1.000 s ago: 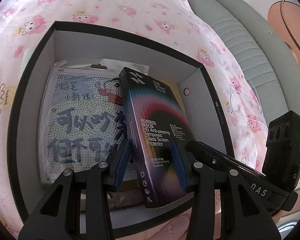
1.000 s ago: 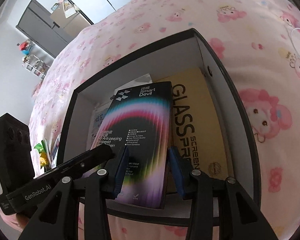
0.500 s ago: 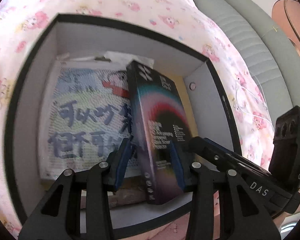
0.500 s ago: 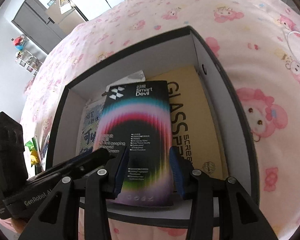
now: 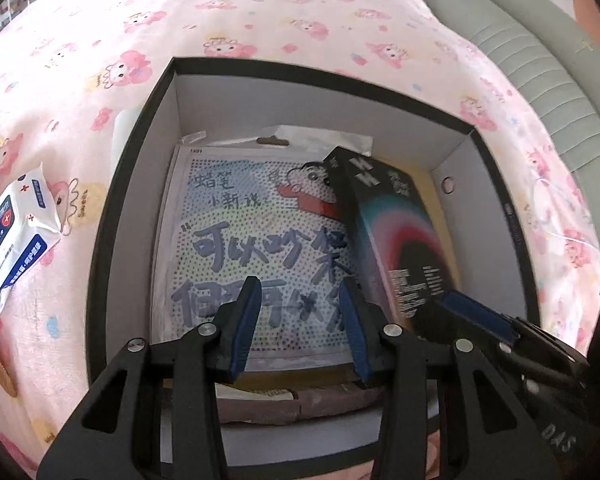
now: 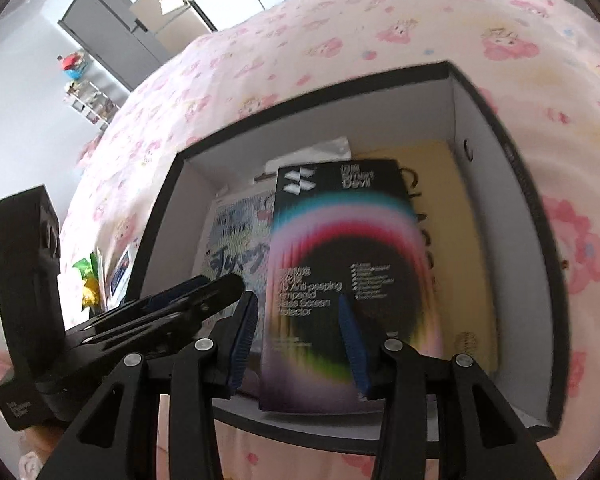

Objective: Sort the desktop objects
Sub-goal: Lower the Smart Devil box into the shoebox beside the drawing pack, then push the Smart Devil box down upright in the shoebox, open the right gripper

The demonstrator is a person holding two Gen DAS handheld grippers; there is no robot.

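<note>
A black box with white inner walls (image 5: 148, 160) (image 6: 168, 196) sits on a pink cartoon sheet. Inside lie a cartoon pouch with Chinese writing (image 5: 252, 248) (image 6: 236, 240), a yellow glass-protector pack (image 6: 460, 248) and a dark rainbow "Smart Devil" screen protector box (image 5: 396, 240) (image 6: 340, 264). My left gripper (image 5: 298, 324) is open and empty over the pouch, left of the dark box. My right gripper (image 6: 296, 340) is open over the near end of the dark box; its fingers (image 5: 476, 316) show in the left wrist view.
A white and blue wet-wipe pack (image 5: 12, 240) lies on the sheet left of the box. A grey-green padded headboard (image 5: 540, 60) runs along the right. Small colourful items (image 6: 96, 280) lie beyond the box's left wall. A grey cabinet (image 6: 112, 36) stands far off.
Both grippers let go of the dark screen protector box, which now rests in the black box over the yellow pack. My left gripper moved left off it, above the pouch.
</note>
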